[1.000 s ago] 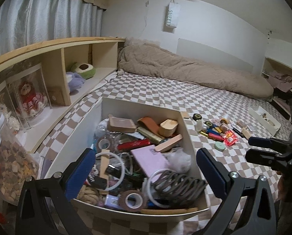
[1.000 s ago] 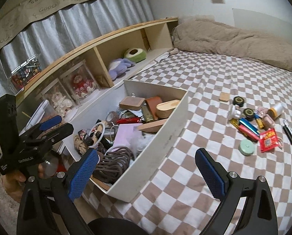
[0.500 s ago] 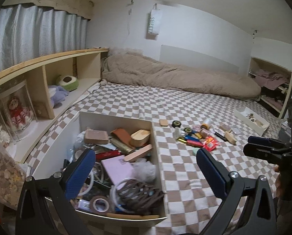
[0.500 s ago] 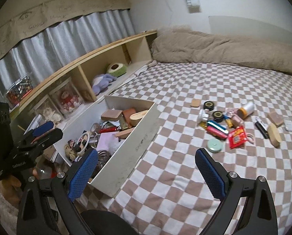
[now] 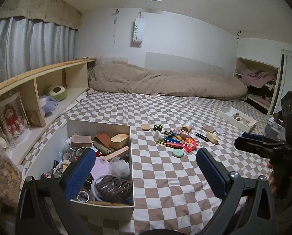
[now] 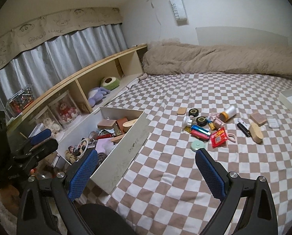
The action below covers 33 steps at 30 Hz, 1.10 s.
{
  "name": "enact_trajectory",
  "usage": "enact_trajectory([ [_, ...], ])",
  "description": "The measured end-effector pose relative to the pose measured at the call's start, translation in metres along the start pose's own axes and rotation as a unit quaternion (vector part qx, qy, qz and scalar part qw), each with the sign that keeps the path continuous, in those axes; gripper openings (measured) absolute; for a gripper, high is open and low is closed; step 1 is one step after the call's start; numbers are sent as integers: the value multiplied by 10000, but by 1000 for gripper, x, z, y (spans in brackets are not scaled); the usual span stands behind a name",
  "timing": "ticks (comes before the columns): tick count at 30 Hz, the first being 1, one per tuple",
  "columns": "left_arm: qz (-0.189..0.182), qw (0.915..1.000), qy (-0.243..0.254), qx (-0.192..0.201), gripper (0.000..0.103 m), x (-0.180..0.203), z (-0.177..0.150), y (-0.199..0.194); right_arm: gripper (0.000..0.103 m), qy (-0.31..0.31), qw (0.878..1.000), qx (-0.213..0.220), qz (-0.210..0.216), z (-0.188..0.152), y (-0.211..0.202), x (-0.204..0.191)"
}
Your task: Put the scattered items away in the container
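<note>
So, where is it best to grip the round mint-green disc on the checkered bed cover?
Probably by its rim: the round mint-green disc lies flat and apart from the pile, nearest the open right tongs. Come from above, one finger on each side of the edge, since its low flat face offers no other hold.

A white hanging bag (image 5: 138,31) on the far wall has the word "SWEET" running down it in dark letters. In the right wrist view the same word shows on the bag (image 6: 178,10). The tan cloth strip (image 6: 48,33) above the gray curtain has drawn faces and the words "GOOD LUCK" on it, more than once. The white box (image 6: 126,152) has some dark writing on its side, but it is too small to read.
</note>
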<state>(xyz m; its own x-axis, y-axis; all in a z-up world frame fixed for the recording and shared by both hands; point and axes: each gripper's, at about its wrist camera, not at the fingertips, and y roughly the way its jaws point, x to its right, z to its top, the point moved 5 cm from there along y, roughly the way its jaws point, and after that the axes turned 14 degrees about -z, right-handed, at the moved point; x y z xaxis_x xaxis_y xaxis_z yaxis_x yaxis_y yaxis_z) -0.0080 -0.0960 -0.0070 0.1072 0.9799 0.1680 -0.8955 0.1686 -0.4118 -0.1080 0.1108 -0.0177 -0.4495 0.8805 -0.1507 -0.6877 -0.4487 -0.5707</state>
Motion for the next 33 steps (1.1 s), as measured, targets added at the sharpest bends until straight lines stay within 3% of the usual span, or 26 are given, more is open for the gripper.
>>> enact_trajectory([
  [14, 178, 9989, 288, 324, 103, 28, -3, -36, 103, -11, 9984, 496, -255, -14, -45, 8],
  [23, 347, 9984, 340, 304, 103, 33, -12, -42, 103, -216, 9979, 569, -242, -27, -52, -3],
  [33, 254, 9990, 213, 296, 103, 36, -21, -45, 103, -422, 9970, 607, -230, -36, -58, -16],
])
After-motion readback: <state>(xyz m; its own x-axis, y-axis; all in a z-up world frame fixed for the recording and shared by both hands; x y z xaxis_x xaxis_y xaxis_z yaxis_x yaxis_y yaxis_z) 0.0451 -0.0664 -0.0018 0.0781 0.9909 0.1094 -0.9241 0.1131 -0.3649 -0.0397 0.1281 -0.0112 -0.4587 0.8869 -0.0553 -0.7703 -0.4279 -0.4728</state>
